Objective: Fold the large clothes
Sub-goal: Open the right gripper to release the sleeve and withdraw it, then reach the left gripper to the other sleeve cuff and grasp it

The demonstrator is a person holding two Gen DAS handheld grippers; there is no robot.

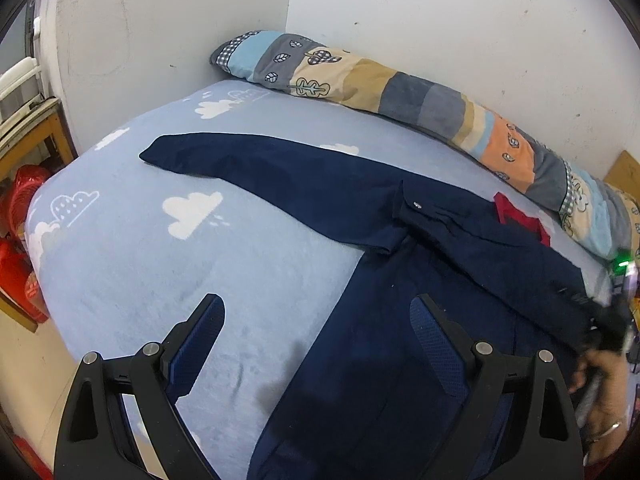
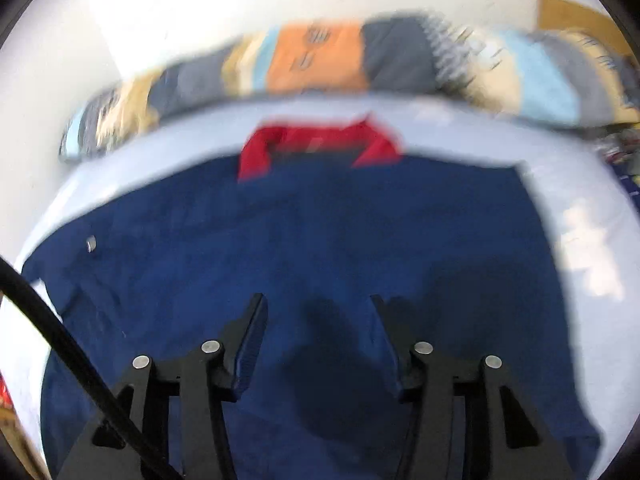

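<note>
Sleeve (image 1: 248, 172) shows only leftward (right view blurred); both grippers' fingers (image 1: 436, 340) wide, empty.

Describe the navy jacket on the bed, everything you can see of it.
The navy jacket is dark blue woven-looking cloth with a red collar and a small metal snap. It lies flat on the light blue cloud-print sheet, collar toward the patchwork bolster. One sleeve stretches straight out to the side; on the opposite side the cloth appears folded over the body. Neither claw grips it.
</note>
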